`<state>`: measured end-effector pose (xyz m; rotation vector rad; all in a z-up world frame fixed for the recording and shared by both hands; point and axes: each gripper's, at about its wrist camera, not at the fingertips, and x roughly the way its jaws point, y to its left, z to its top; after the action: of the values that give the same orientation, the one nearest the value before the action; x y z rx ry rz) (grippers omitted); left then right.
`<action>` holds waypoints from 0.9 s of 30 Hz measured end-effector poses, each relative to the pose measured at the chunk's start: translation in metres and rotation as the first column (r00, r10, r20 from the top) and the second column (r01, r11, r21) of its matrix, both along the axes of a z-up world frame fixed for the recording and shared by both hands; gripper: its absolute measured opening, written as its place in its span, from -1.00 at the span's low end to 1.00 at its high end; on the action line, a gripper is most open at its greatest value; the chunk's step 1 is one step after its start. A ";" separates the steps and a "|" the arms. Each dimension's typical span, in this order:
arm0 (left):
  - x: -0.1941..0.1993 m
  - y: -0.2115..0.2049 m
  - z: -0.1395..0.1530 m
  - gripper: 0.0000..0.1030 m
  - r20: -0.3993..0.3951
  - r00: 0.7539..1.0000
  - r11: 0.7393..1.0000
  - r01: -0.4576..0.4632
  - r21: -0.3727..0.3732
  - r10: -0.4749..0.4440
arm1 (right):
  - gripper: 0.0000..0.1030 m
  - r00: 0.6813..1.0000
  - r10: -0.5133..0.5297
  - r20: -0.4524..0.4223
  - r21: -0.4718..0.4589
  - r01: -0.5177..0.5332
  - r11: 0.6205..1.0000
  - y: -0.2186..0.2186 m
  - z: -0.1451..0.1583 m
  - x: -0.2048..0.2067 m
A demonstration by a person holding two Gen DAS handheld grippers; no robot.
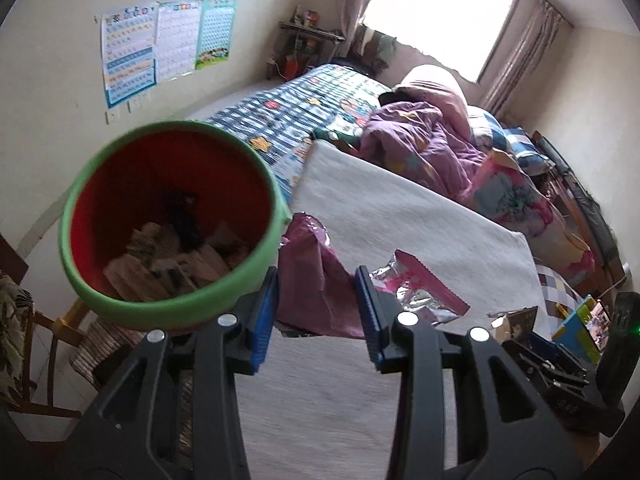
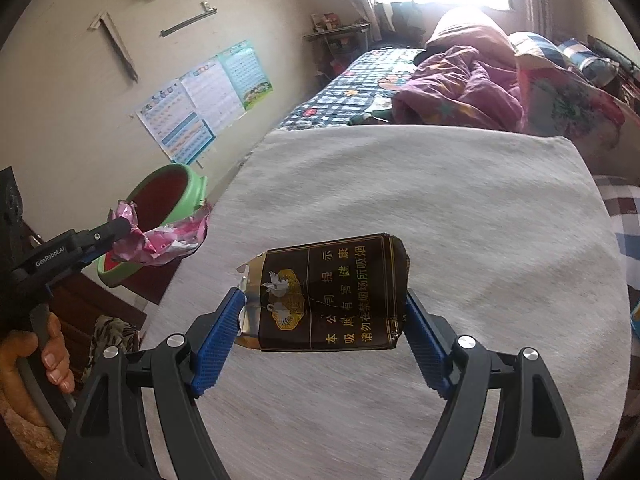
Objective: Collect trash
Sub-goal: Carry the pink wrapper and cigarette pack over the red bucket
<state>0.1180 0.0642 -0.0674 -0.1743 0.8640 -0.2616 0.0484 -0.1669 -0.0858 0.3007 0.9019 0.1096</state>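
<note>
Surroundings: bed (image 2: 360, 92) beyond grey desk (image 2: 440, 208).
Bin (image 1: 168, 216): holds paper scraps.
Left hand-held gripper (image 1: 316, 284): clamped on pink wrapper (image 1: 312, 280).
Right hand-held gripper (image 2: 324, 304): clamped on cigarette pack (image 2: 324, 296).

Crumpled pink foil wrapper (image 2: 160, 240) beside green-rimmed bin (image 2: 168, 196); flattened dark cigarette pack (image 2: 324, 300) above grey cloth.

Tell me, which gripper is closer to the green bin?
The left. The left gripper, holding the pink wrapper, is right beside the green bin. The right gripper, holding the cigarette pack, is farther off over the table.
</note>
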 end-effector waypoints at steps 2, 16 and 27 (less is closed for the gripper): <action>0.003 0.011 0.001 -0.29 0.005 1.000 1.000 -0.011 0.002 0.011 | 0.47 1.000 0.010 0.002 -0.009 -0.010 1.000 0.012 0.002 0.006; 0.032 0.082 0.013 -0.29 0.072 0.994 0.996 -0.085 0.021 0.083 | 0.47 0.995 0.074 0.064 -0.101 -0.068 0.993 0.082 0.025 0.053; 0.051 0.114 0.009 -0.29 0.097 0.989 0.990 -0.121 0.071 0.114 | 0.47 0.990 0.115 0.082 -0.119 -0.104 0.987 0.121 0.031 0.083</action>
<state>0.1687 0.1785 -0.0580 -0.1398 0.7677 -0.1252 0.1315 -0.0457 -0.0544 0.1384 0.8330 0.1710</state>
